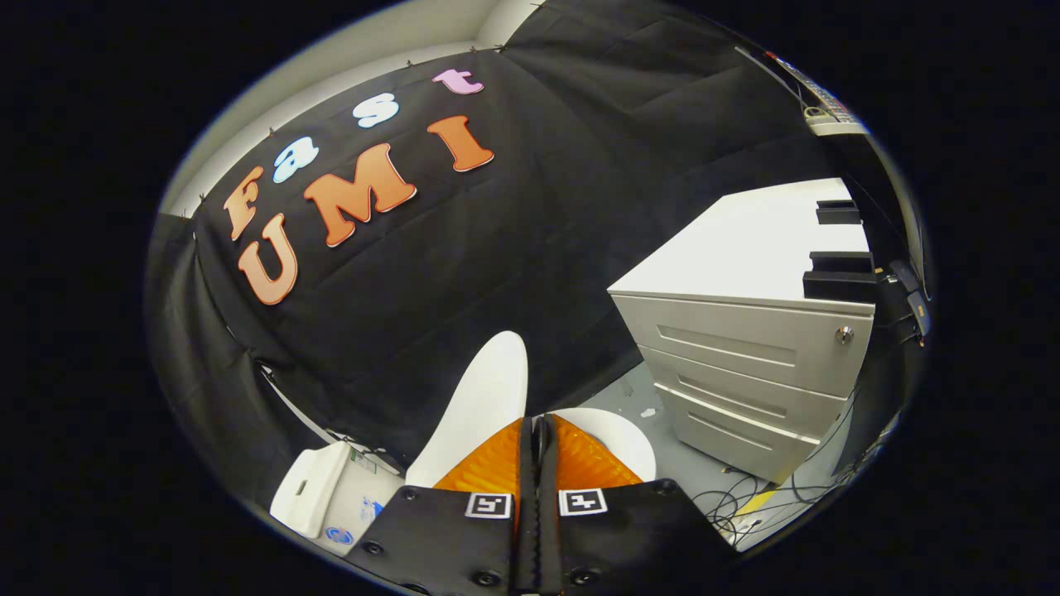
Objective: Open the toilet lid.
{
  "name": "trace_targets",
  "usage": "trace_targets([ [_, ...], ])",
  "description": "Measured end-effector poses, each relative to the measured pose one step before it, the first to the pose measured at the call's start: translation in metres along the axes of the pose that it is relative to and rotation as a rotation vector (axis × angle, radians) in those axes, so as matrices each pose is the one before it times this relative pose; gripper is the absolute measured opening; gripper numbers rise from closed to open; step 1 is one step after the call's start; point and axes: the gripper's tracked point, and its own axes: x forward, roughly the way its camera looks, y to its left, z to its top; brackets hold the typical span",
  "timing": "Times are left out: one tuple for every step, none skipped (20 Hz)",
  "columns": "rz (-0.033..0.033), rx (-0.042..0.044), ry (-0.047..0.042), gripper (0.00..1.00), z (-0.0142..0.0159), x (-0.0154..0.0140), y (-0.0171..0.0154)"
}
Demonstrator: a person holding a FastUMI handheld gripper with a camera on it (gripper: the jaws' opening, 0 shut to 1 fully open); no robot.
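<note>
Toilet lid: a white oval lid, standing raised and tilted back toward the cistern, just beyond the gripper's fingers and a little to their left. Its underside faces the camera.

Toilet seat: a white curved rim showing just beyond the fingers on their right, lying low and flat, apart from the raised lid.

Cistern: a white tank behind and to the left of the lid, close against the booth's black cloth wall.

Gripper: the two fingers sit pressed together with no gap visible between them and nothing held. The tips point at the join between lid and seat. Whether they touch the lid cannot be told from this angle.

Progress: the lid looks already lifted clear of the seat and close to upright, so the main part of opening appears done. What seems left is to make sure the lid rests stably against the cistern and to draw the gripper away.

Drawer cabinet: a pale three-drawer unit with a small round lock, standing to the right of the toilet, well apart from it.

Floor: pale grey, with loose cables trailing near the cabinet's base.
</note>
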Motion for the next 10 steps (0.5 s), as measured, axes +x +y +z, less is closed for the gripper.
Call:
trace_targets([
  [-0.00430,-0.02058,0.02151,0.07,-0.00743,0.00276,-0.00852],
  [-0.00028,-0.01123,0.01128,0.07,-0.00396,0.00191,-0.00686],
  [0.00041,-0.02189,0.00653,0.07,-0.00167,0.00242,-0.00212],
  [0.00095,-0.01005,-0.00019,0.07,0.00129,0.00102,0.00003],
  [0.00316,0.01096,-0.00991,0.07,0.00610,-0.00073,0.00537],
  [-0.00002,0.02317,-0.01580,0.07,0.00965,-0.00422,0.00722],
  [0.00321,0.02425,-0.02430,0.07,0.00741,-0.00279,0.00943],
  [0.00888,0.02765,-0.02009,0.07,0.00660,-0.00257,0.01167],
  [0.01640,0.02873,-0.01970,0.07,0.00521,-0.00036,0.01097],
  [0.01127,0.01464,-0.00036,0.07,0.00044,-0.00235,0.00396],
])
